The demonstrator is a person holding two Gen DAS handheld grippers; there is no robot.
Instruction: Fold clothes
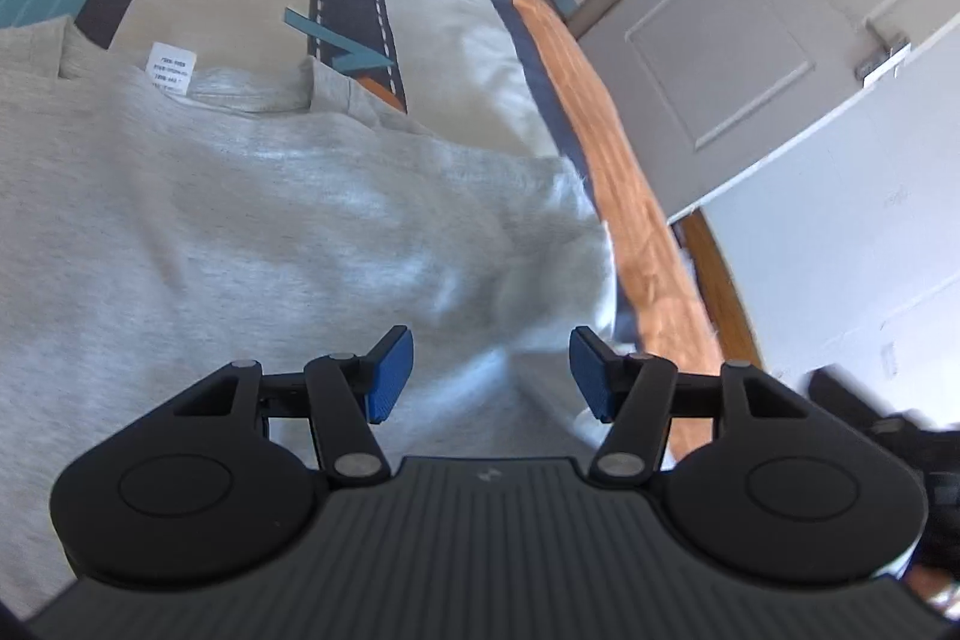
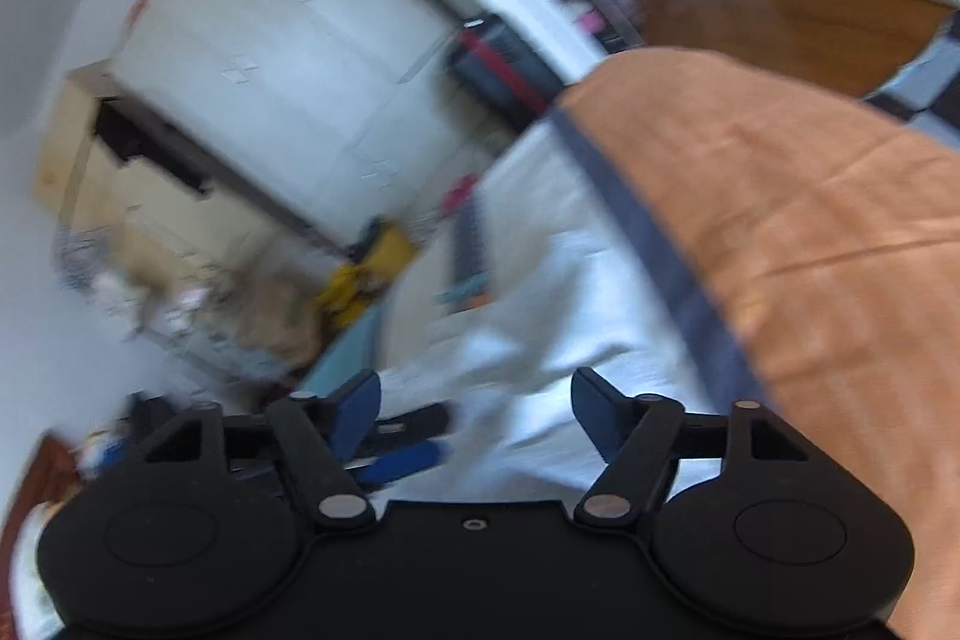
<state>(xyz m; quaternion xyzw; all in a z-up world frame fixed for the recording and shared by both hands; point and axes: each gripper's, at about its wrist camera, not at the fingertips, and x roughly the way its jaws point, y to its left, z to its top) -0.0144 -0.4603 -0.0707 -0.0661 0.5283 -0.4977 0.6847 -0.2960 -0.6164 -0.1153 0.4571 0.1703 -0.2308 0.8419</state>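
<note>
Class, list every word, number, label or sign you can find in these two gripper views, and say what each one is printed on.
White tag at the collar of the grey shirt: several lines of small print, too small and blurred to read.
Small embossed mark on the left gripper body: not legible.
Right wrist view: heavily blurred, no readable text.

The right wrist view is motion-blurred throughout; clutter (image 2: pixel 198 304) at 9 o'clock is unreadable. The grey shirt (image 1: pixel 240 232) runs off the left wrist view's 9 o'clock edge, its label (image 1: pixel 170 70) illegible.
</note>
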